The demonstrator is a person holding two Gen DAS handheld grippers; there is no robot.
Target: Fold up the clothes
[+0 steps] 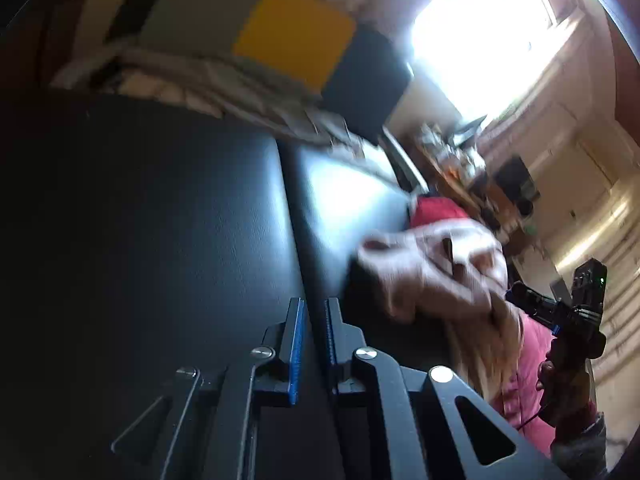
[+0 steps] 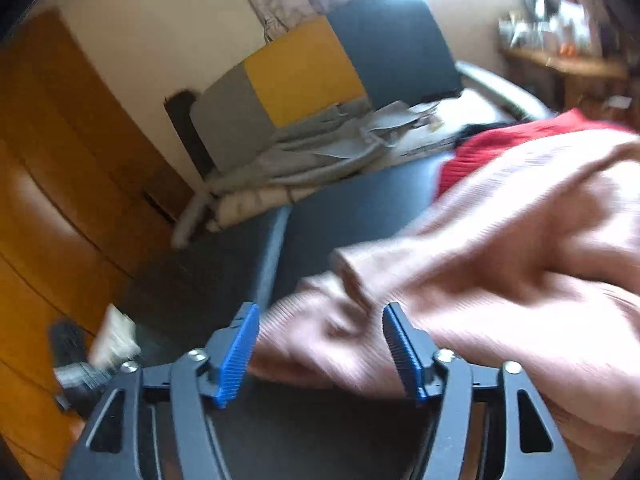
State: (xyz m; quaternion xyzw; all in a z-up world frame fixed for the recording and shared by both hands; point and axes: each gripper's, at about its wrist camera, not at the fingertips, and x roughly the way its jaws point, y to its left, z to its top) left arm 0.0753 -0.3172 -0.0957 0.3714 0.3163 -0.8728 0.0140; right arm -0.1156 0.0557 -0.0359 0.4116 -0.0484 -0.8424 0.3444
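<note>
A pale pink ribbed garment (image 2: 500, 248) lies bunched on the black padded table (image 2: 224, 280), blurred by motion. A red garment (image 2: 492, 140) sits behind it. My right gripper (image 2: 322, 312) is open, its blue pads on either side of the pink garment's near edge, with the cloth between them. In the left wrist view the same pink garment (image 1: 432, 264) and red garment (image 1: 436, 210) sit to the right. My left gripper (image 1: 316, 308) is shut, with nothing in it, low over the bare table (image 1: 160, 220). A hand holds the right gripper (image 1: 576, 312) beyond the pink cloth.
A seam (image 1: 296, 208) splits the table top. Behind it lie crumpled grey and cream bedding (image 2: 304, 156) and grey, yellow and dark panels (image 2: 304, 68). A bright window (image 1: 480, 36) and a cluttered wooden shelf (image 2: 568, 60) stand at the right. Orange wood (image 2: 60, 184) fills the left.
</note>
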